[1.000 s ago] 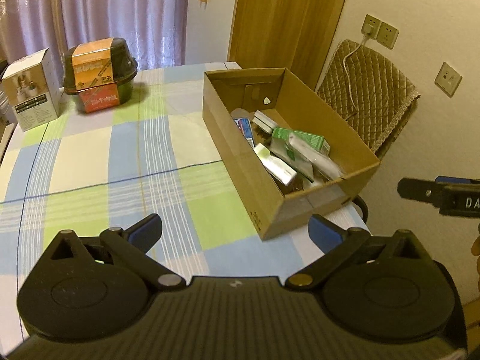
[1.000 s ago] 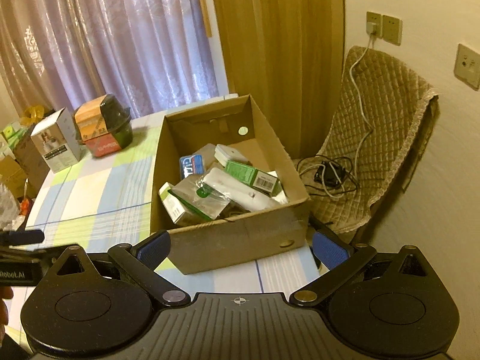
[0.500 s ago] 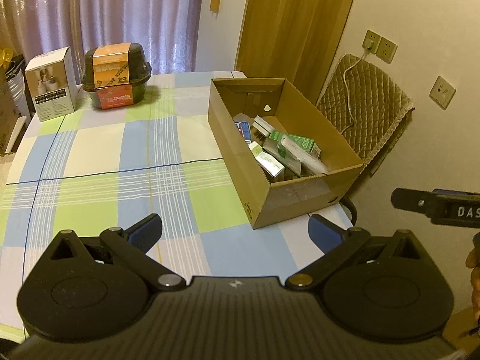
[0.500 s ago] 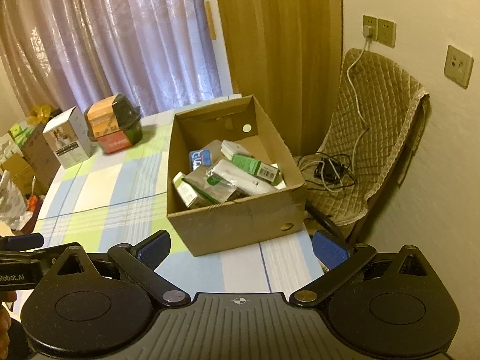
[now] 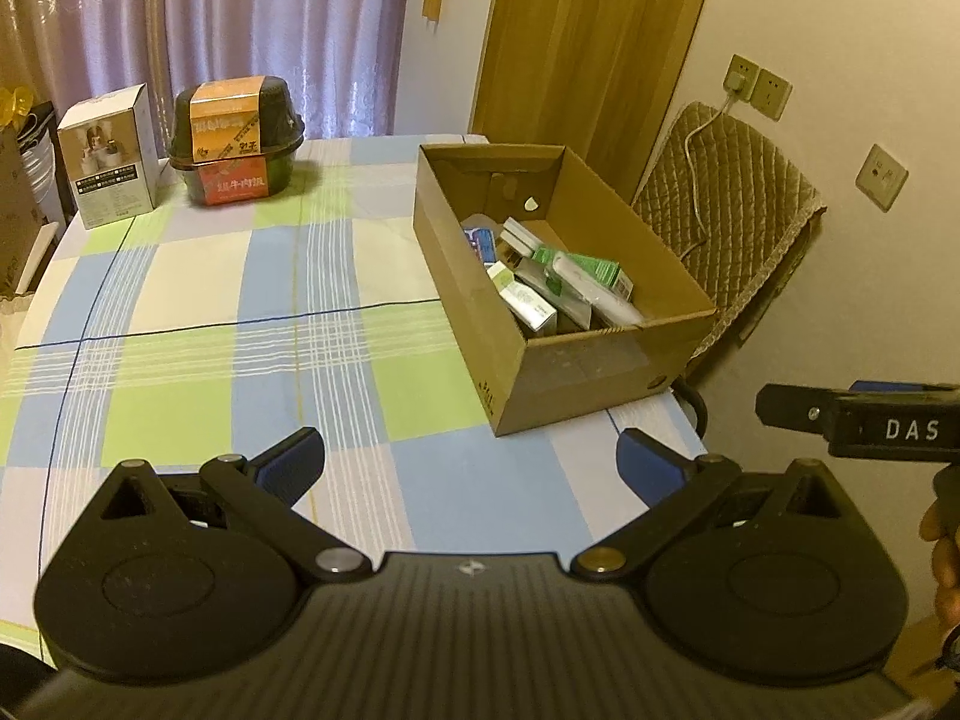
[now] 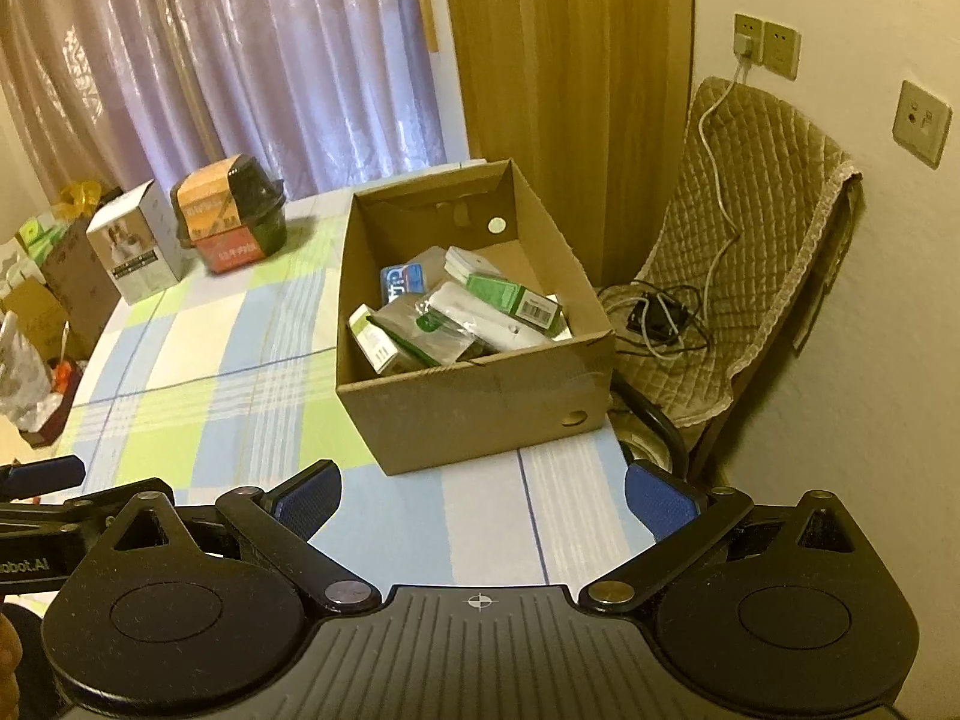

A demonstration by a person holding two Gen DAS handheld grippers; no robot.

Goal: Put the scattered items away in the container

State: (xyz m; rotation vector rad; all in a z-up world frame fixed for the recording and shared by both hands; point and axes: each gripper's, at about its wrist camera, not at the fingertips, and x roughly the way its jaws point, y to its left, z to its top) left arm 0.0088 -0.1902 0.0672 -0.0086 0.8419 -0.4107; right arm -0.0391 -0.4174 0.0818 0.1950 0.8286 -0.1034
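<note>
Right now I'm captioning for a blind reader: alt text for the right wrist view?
An open cardboard box full of small packages sits on a checked tablecloth, beyond the open, empty right tongs. A quilt-draped chair stands beside it.

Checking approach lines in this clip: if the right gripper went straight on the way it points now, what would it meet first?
Probably the near wall of the cardboard box, which lies almost dead ahead of the open right gripper. Only bare checked tablecloth shows between them, though depth is hard to judge.
</note>
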